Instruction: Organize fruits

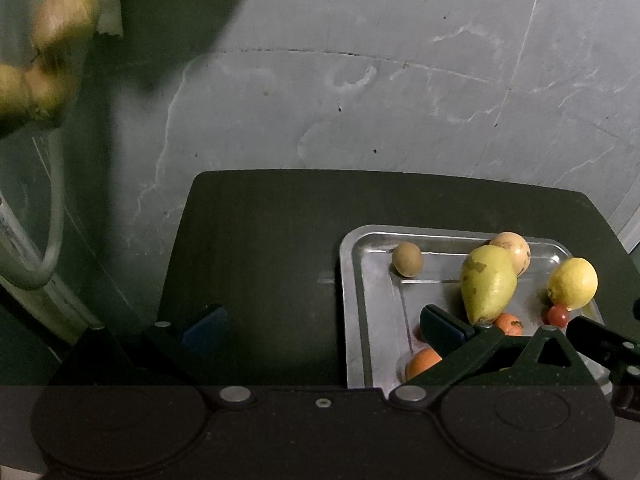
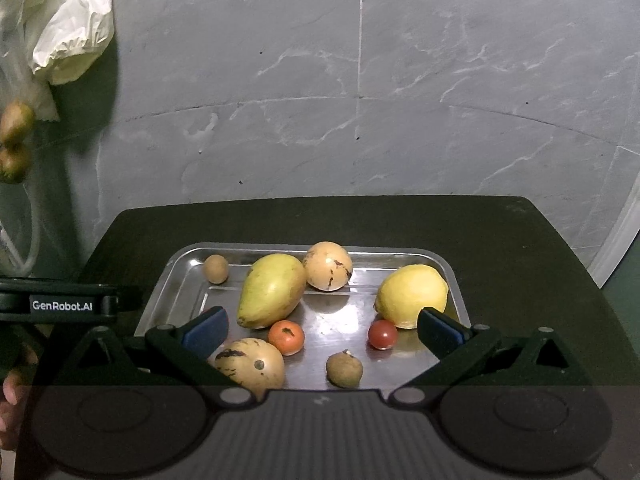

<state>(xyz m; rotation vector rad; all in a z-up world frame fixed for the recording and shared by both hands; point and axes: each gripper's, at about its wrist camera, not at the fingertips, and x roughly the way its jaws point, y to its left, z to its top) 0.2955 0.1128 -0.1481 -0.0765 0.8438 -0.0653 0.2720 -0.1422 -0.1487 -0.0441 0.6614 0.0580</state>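
Note:
A steel tray [image 2: 176, 280] on a dark table holds fruit: a yellow-green mango [image 2: 272, 290], a lemon [image 2: 412, 294], two tan spotted round fruits [image 2: 328, 266] [image 2: 250, 362], an orange tomato [image 2: 286, 337], a red cherry tomato [image 2: 383, 334] and two small brown fruits [image 2: 216, 269] [image 2: 344, 369]. My right gripper [image 2: 324, 330] hovers open over the tray's near side, nothing between its fingers. My left gripper [image 1: 324, 324] is open above the table at the tray's [image 1: 356, 280] left edge. The mango [image 1: 486, 284] and lemon [image 1: 572, 283] show there too.
The dark table [image 2: 520, 260] stands against a grey marbled wall [image 2: 400, 120]. A white plastic bag [image 2: 68, 28] and several yellowish fruits [image 2: 14, 140] hang at the far left. A hand [image 2: 12, 400] holds the left gripper's body [image 2: 60, 304] beside the tray.

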